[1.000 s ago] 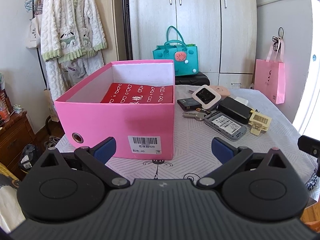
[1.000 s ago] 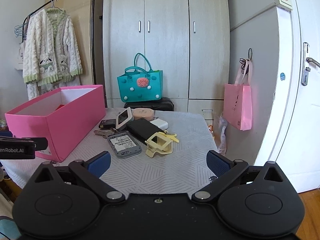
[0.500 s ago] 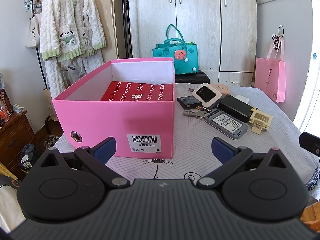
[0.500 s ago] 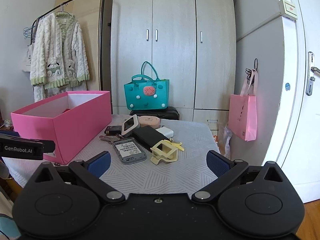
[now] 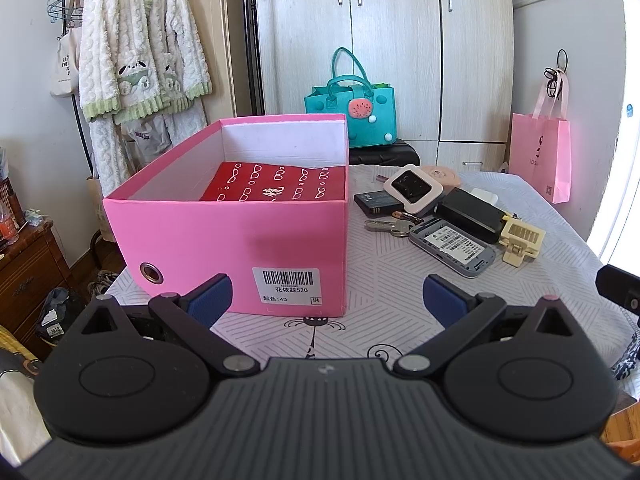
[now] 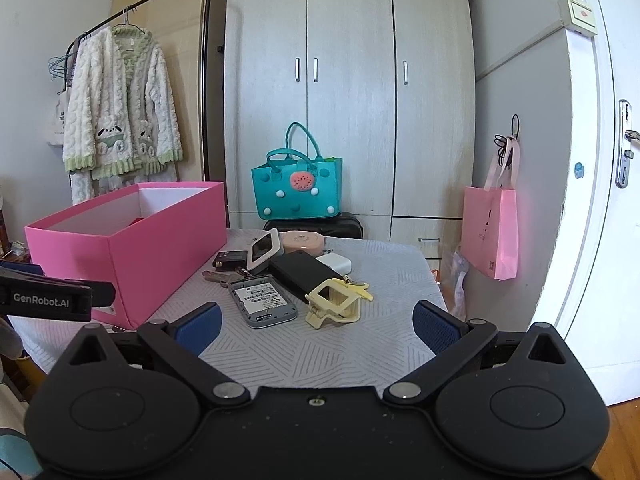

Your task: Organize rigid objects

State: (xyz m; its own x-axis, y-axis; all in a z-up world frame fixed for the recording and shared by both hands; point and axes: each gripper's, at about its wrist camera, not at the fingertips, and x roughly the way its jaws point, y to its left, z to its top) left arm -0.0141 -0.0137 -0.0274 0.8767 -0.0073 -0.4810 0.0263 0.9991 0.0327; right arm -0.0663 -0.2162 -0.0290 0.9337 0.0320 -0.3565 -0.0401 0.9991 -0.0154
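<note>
left gripper [image 5: 326,296]: jaws spread wide, nothing between them; hovers over the near table edge, facing the short end of the box
right gripper [image 6: 316,326]: jaws spread wide too, empty; hovers over the near table edge, facing the pile of small items
box [image 5: 240,236]: pink, open top, on the left half of the table; barcode label on the near end, metal eyelet low on the left
in box: red packet [image 5: 280,188] with white pattern lying flat on the bottom, against the right wall
table [image 5: 392,292]: white cloth with grey line pattern, cat drawing at the near edge
pile: right of the box, close but not touching it
grey device [image 6: 262,300]: flat, label side up, nearest item to the right gripper
yellow clip [image 6: 334,304]: just right of the grey device, touching the black block
black block [image 6: 302,272]: long, behind the clip and the grey device
keys [image 5: 388,226]: between the box and the grey device
white-framed gadget [image 5: 412,188]: tilted, propped on the items around it
small black battery [image 5: 376,202]: flat, left of the gadget
pink round case [image 6: 302,242]: at the back of the pile
white charger [image 6: 334,264]: behind the black block
background: teal bag [image 6: 296,192] by the wardrobe, pink bag [image 6: 490,232] hanging on the right
</note>
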